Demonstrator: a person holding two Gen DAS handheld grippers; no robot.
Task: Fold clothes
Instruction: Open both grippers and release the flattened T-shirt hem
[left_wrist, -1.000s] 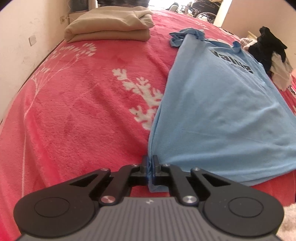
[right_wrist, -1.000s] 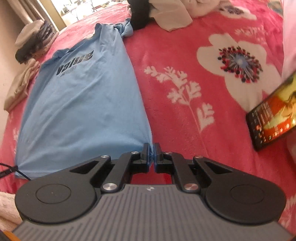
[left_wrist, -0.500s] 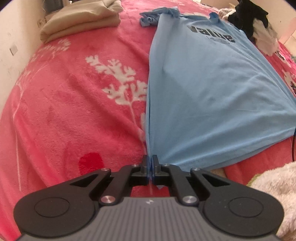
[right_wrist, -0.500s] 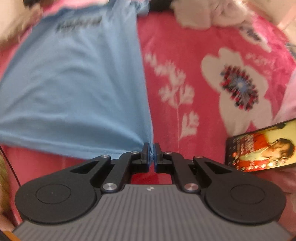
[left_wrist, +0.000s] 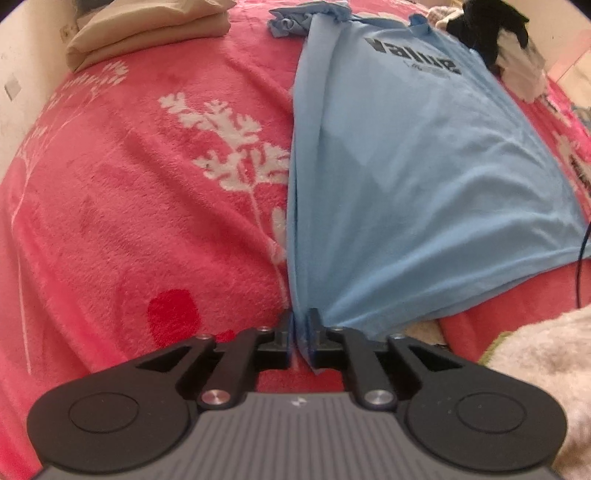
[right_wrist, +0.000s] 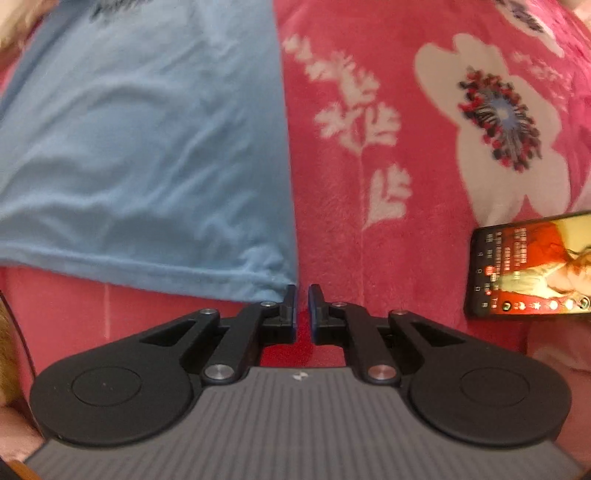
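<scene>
Bed (left_wrist: 129, 203): pink floral blanket. Blue T-shirt (left_wrist: 406, 166) lies spread along it, hem nearest; thin, limp, light fabric, best pinched at hem corners. Left claw (left_wrist: 300, 325) grips one corner. Right claw (right_wrist: 302, 299) slightly parted, empty, beside the other.

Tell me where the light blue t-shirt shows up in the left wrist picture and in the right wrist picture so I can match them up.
Left wrist: the light blue t-shirt fills the centre and right, running from the top down to the left gripper, which pinches its bottom corner.
Right wrist: it fills the upper left; its bottom corner ends just left of the right gripper, whose jaws are slightly parted.
Shared landmark: the shirt's black chest lettering, near the top in both.
</scene>
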